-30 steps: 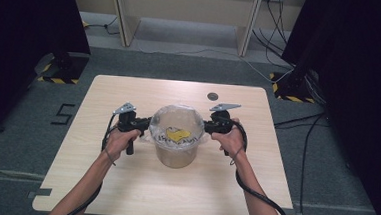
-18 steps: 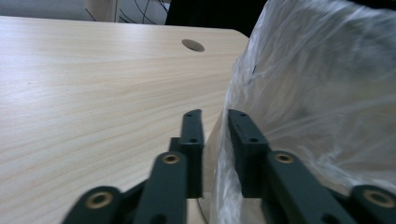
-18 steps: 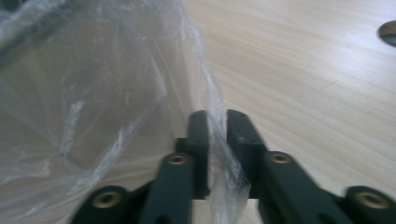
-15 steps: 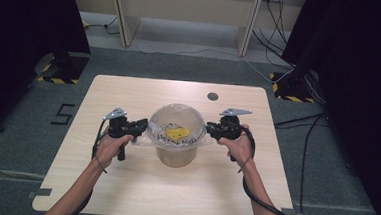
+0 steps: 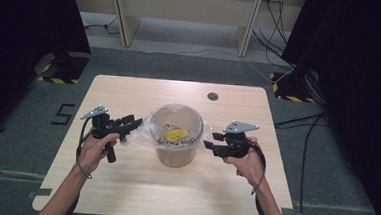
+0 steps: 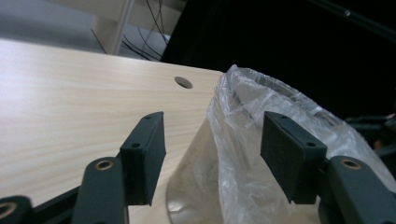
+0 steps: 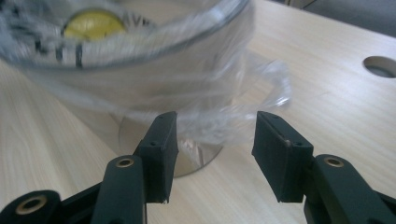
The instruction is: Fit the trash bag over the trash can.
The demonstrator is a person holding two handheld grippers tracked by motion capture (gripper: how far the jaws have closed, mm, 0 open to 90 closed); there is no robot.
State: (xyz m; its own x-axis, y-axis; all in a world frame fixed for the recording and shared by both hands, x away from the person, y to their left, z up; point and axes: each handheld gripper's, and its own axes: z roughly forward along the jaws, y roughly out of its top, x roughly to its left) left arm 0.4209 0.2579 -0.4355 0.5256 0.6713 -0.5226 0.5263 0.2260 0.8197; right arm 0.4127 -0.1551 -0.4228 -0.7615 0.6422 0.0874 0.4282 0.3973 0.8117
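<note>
A tan bin [image 5: 177,152] lined with a clear plastic bag [image 5: 147,132] stands in the middle of the wooden table [image 5: 123,183]. Something yellow [image 5: 176,134] lies inside it. My left gripper [image 5: 133,124] is at the bin's left side. Its jaws have just been opening, and a loose fold of the bag [image 6: 243,140] hangs between the pads without being pressed. My right gripper [image 5: 210,140] sits just right of the bin, its jaws also freshly opened. In the right gripper view the bag's slack edge [image 7: 233,116] lies beyond my right gripper [image 7: 212,149], apart from the pads.
A round cable hole [image 5: 212,96] is in the table behind the bin. Bare tabletop surrounds the bin on all sides. Cables [image 5: 298,119] run over the grey floor at the right, and dark curtains flank the table.
Both grippers have drawn outward from the bin, left to the left and right to the right. Their jaws have gone from shut on the bag's rim to open, letting it go.
</note>
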